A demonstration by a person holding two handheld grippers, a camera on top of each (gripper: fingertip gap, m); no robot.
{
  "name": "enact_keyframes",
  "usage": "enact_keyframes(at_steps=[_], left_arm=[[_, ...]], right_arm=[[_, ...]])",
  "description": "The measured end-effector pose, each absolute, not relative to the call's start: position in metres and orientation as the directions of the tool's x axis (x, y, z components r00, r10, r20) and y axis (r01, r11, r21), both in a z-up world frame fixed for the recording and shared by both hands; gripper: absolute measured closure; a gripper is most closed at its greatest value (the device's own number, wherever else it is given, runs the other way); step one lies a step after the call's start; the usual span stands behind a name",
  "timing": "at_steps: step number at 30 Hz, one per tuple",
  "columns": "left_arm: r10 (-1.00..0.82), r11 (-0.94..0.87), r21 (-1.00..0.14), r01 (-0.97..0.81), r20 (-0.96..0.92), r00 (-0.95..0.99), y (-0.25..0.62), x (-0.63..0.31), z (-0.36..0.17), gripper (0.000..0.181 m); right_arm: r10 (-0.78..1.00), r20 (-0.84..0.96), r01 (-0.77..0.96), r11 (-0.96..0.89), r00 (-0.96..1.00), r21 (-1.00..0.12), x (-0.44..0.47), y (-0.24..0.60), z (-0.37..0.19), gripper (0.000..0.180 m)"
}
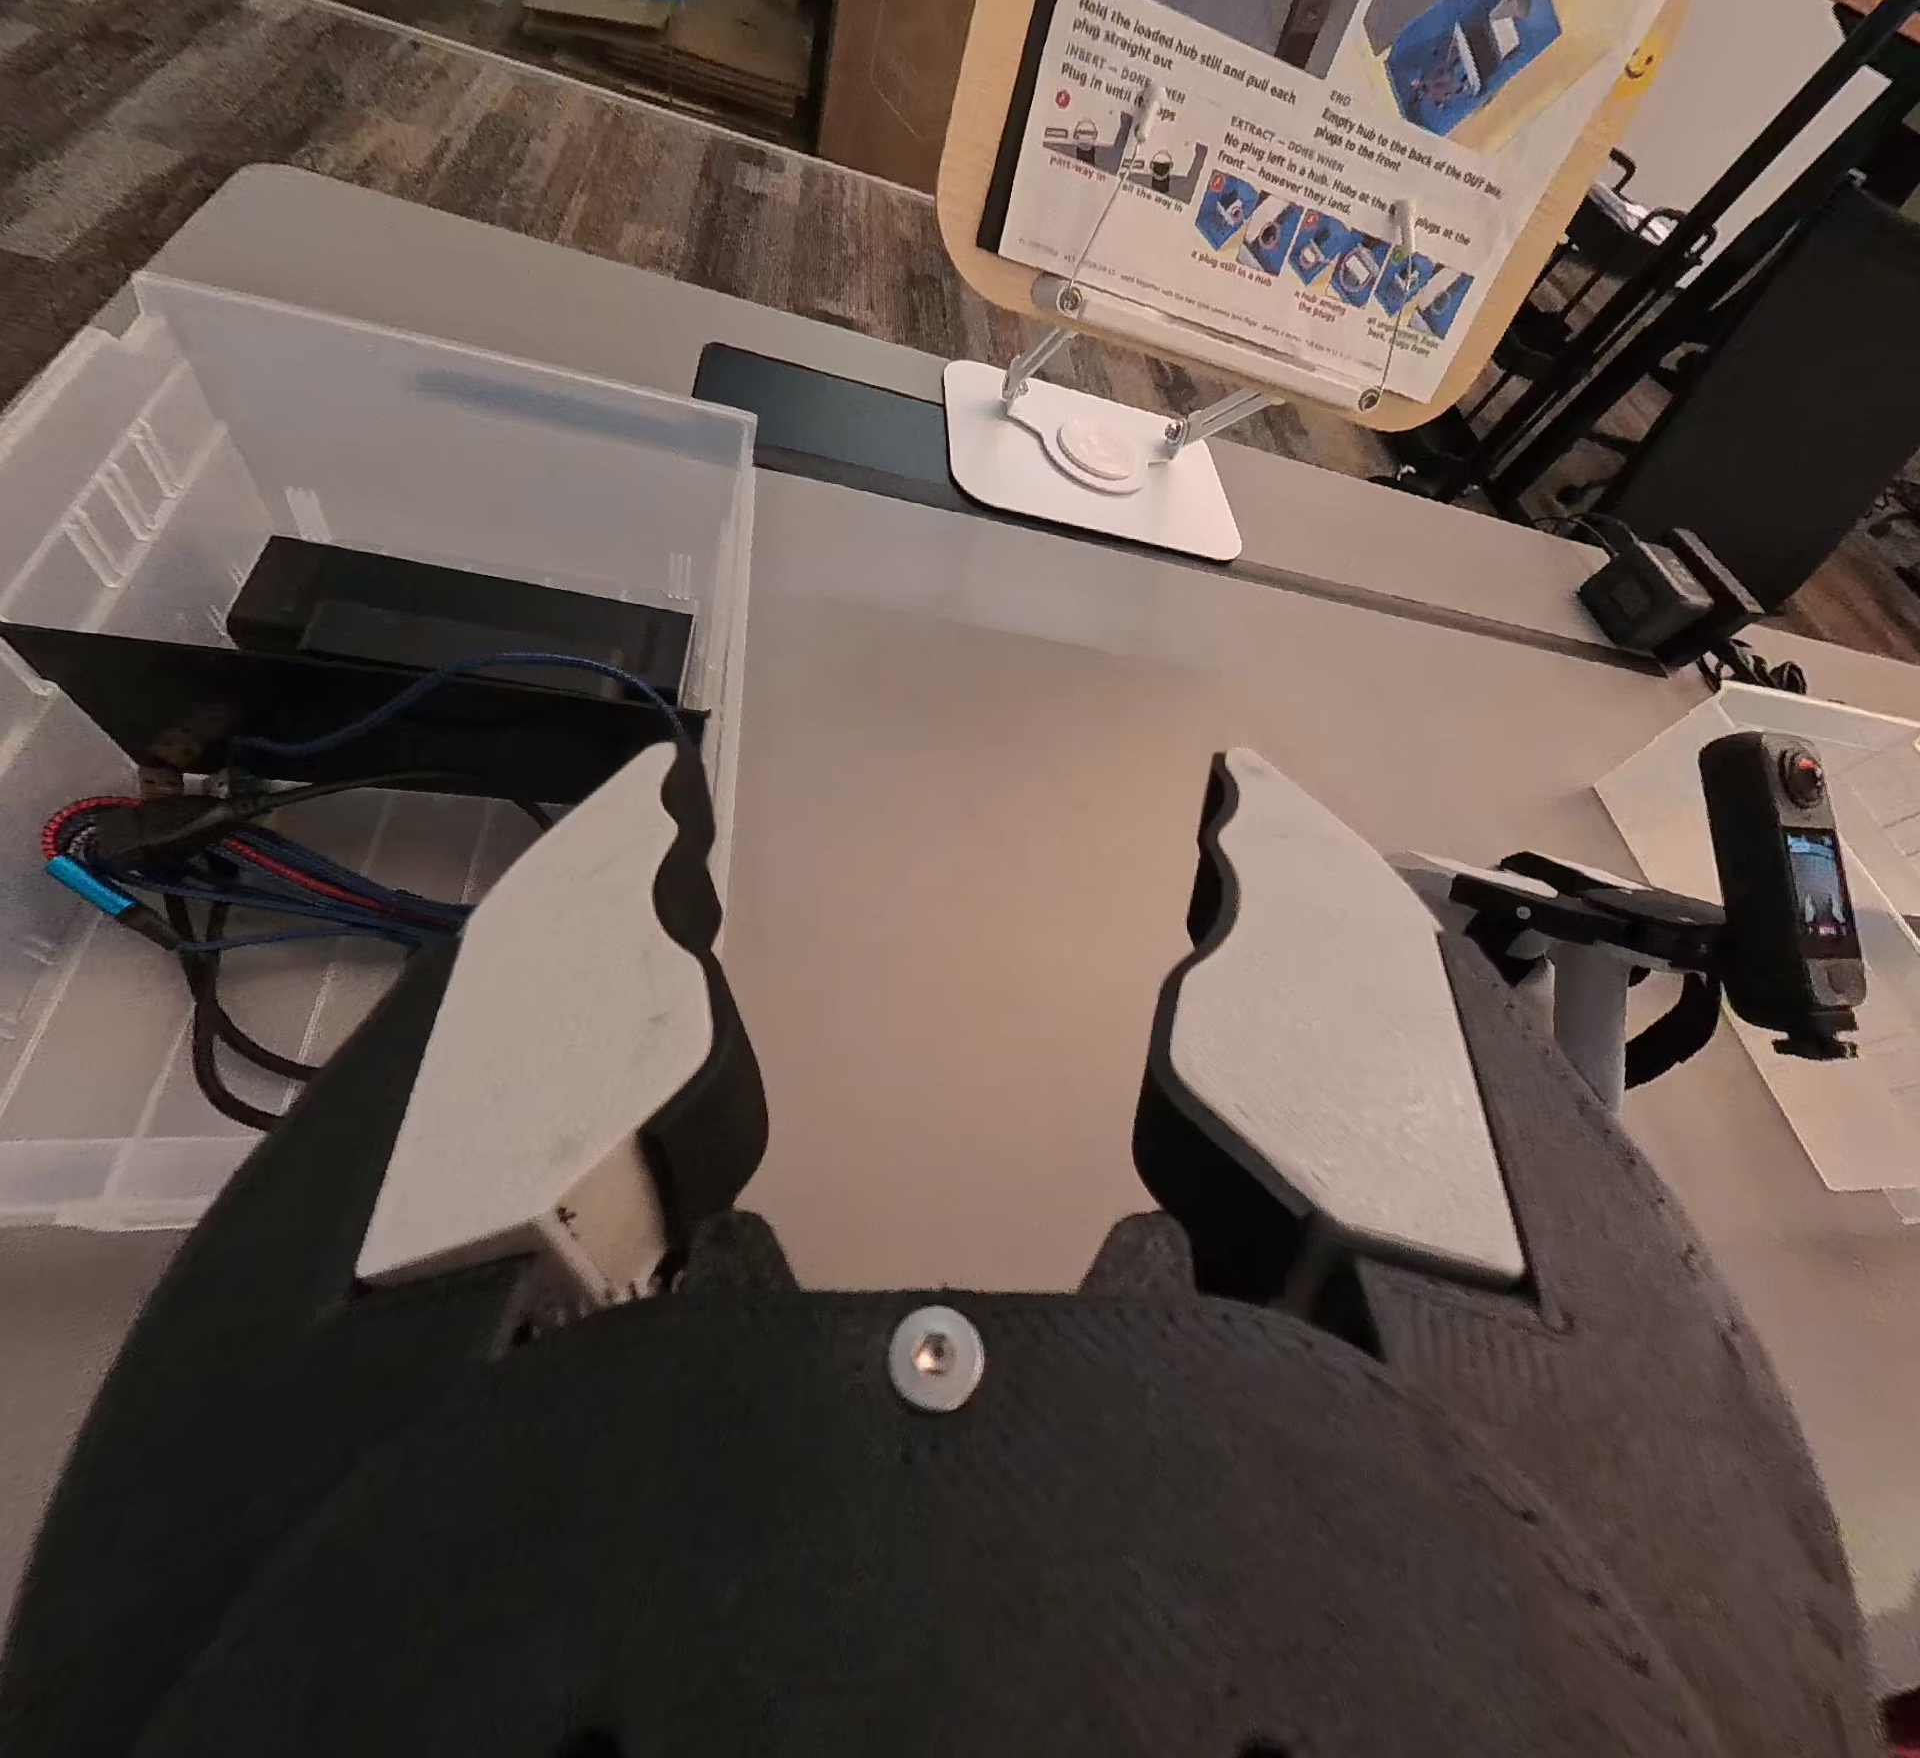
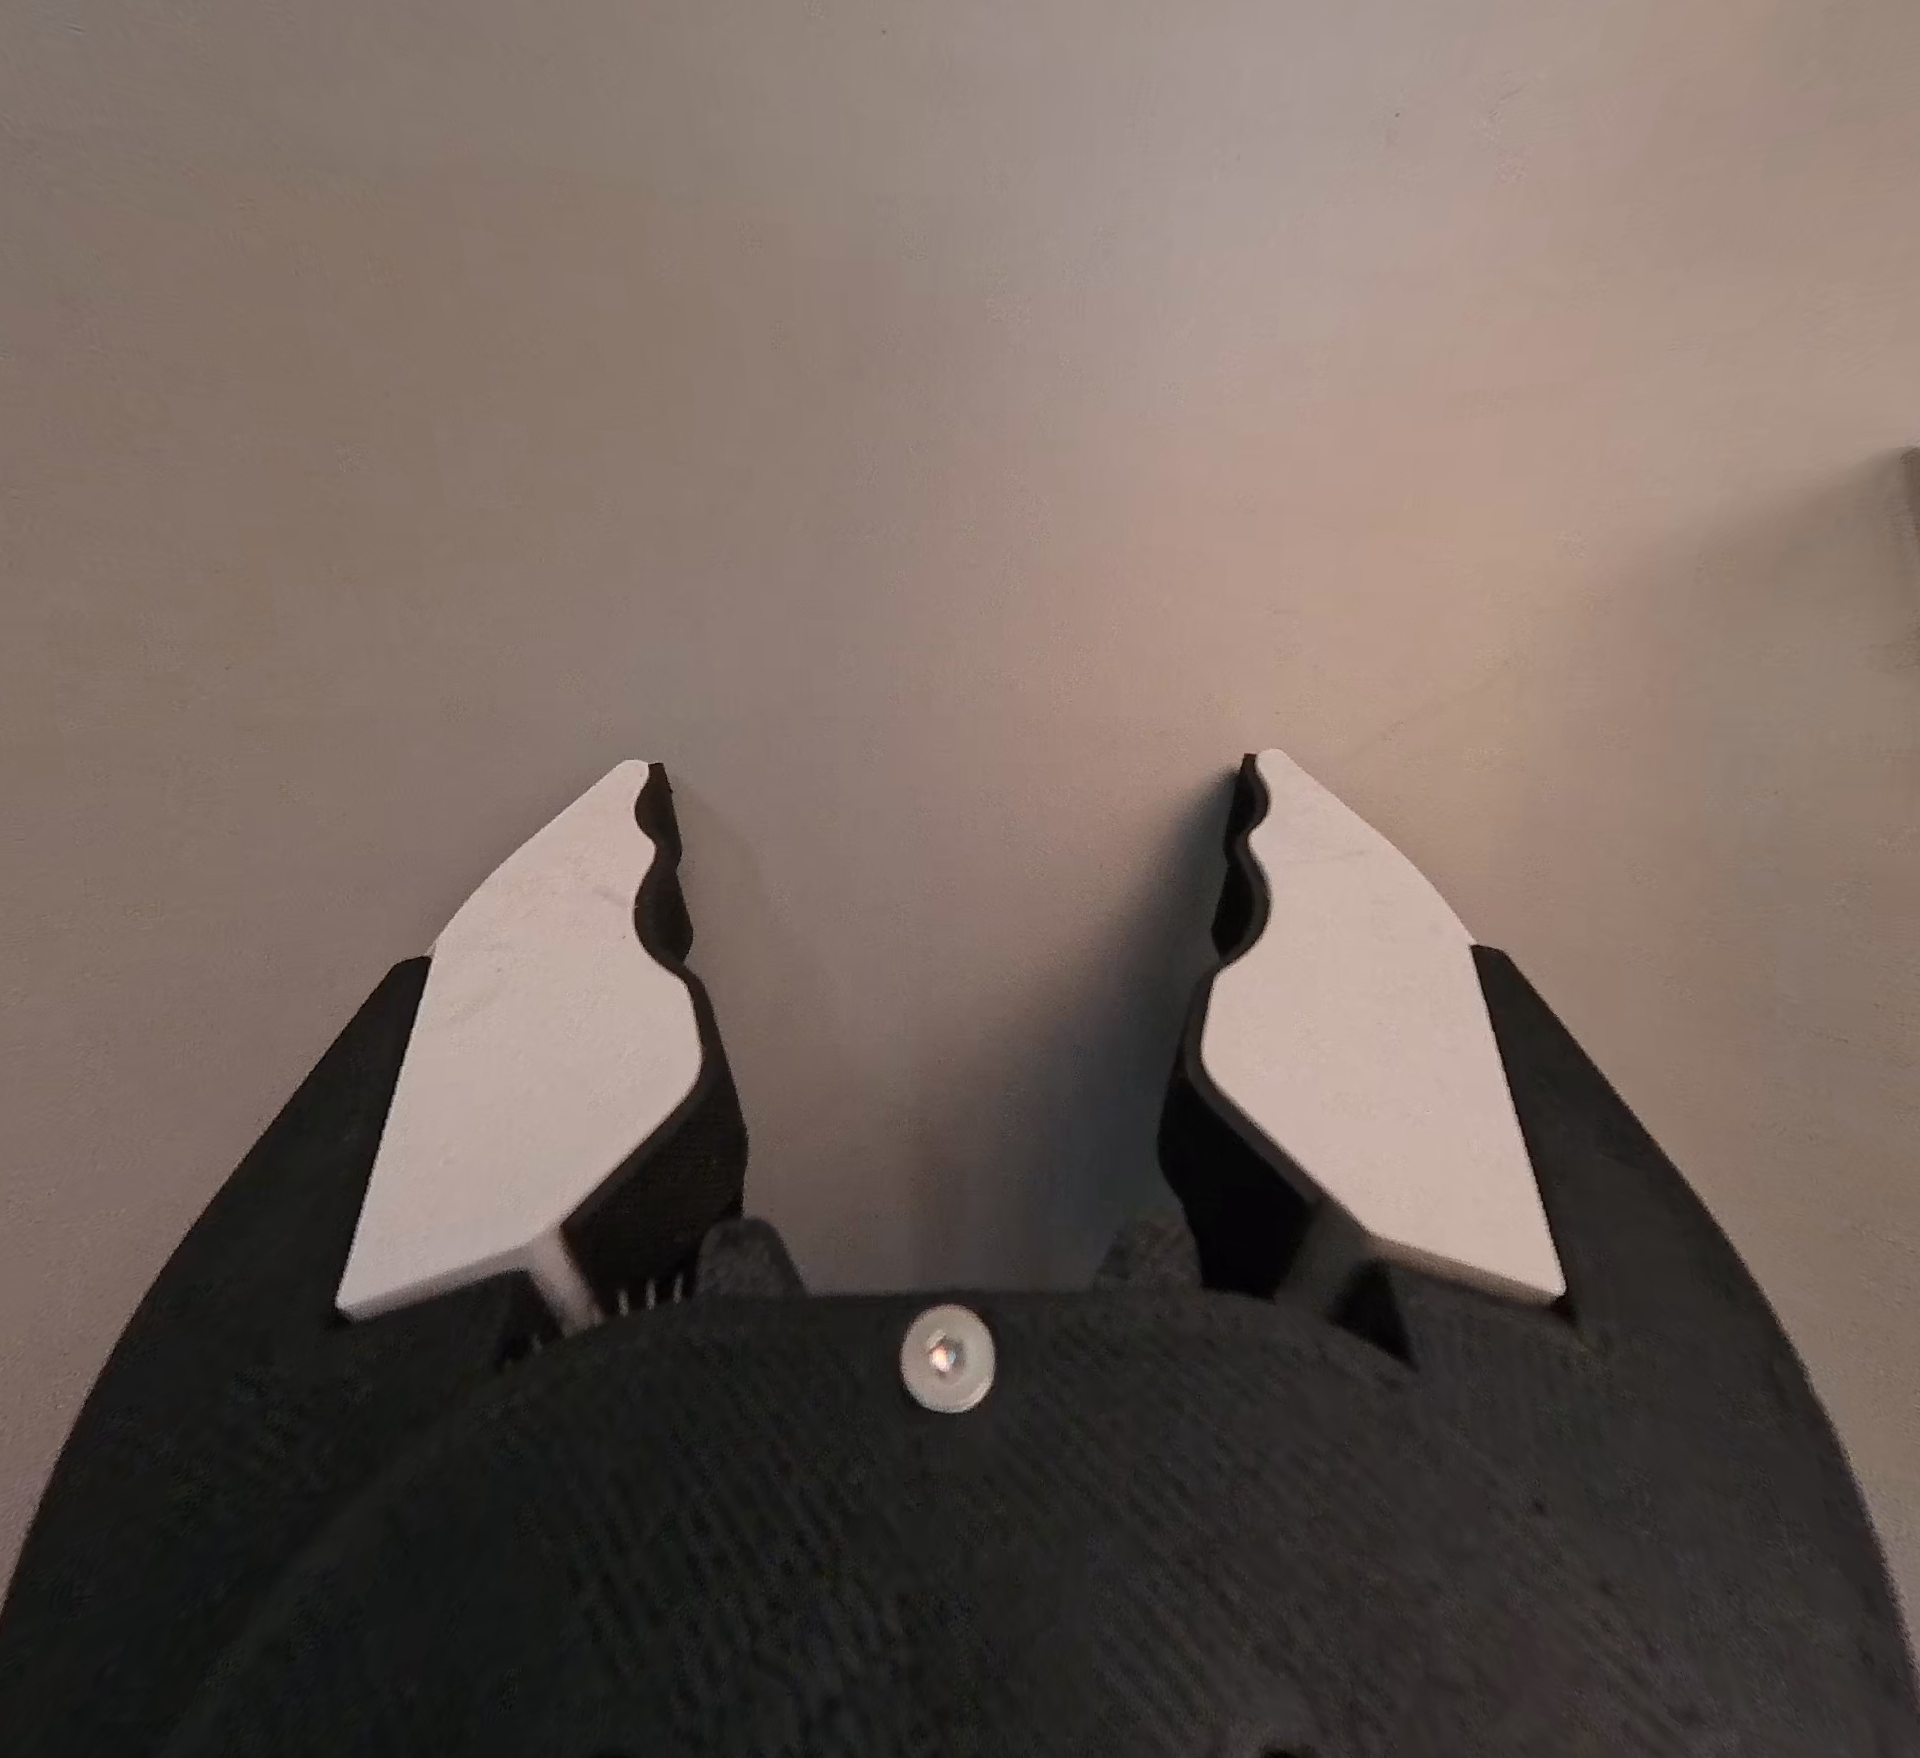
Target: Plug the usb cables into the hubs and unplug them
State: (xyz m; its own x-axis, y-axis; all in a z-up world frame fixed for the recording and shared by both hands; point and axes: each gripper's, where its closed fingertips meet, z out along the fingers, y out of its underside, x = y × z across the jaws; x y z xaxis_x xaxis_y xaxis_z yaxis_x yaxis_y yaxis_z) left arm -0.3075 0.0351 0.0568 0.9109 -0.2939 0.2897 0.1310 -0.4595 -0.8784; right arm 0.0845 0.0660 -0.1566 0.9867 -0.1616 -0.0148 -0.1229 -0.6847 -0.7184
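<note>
USB cables (image 1: 239,861), braided in blue, red and black, lie tangled in the near part of a clear plastic bin (image 1: 468,420) at the left of the table (image 1: 987,669). A black partition (image 1: 312,721) crosses the bin, apparently to keep plugs and hubs apart. Behind it rests a long black block, probably a hub (image 1: 457,612); whether any plug is seated in a port cannot be told.

The left gripper (image 1: 951,773) hovers above the bare table just right of the bin, its jaws spread wide with nothing between them, a posture that suits an approach to the bin's contents. The right gripper (image 2: 956,778) also stands wide and empty over plain tabletop, near the surface and well clear of the bin, presumably waiting.

Beyond the bin, an instruction sheet on a tilted wooden board (image 1: 1247,108) stands on a white stand (image 1: 1091,472), angled toward the operator for reference. At the right edge, a small camera (image 1: 1782,887) on a clamp arm overlooks the working area beside loose papers (image 1: 1870,1126).
</note>
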Motion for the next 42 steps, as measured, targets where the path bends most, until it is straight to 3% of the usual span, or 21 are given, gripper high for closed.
enact_keyframes(at_steps=[21, 42], left_arm=[[-0.334, -0.497, -0.864, 0.081, 0.276, 0.901, 0.033, -0.283, 0.052, 0.096], [-0.387, -0.474, -0.855, 0.209, 0.416, 0.823, 0.042, -0.263, 0.088, 0.097]], right_arm=[[-0.162, -0.015, -0.123, -0.685, 0.987, -0.718, 0.085, 0.066, -0.156, 0.079], [-0.162, -0.015, -0.123, -0.685, 0.987, -0.718, 0.085, 0.066, -0.156, 0.079]])
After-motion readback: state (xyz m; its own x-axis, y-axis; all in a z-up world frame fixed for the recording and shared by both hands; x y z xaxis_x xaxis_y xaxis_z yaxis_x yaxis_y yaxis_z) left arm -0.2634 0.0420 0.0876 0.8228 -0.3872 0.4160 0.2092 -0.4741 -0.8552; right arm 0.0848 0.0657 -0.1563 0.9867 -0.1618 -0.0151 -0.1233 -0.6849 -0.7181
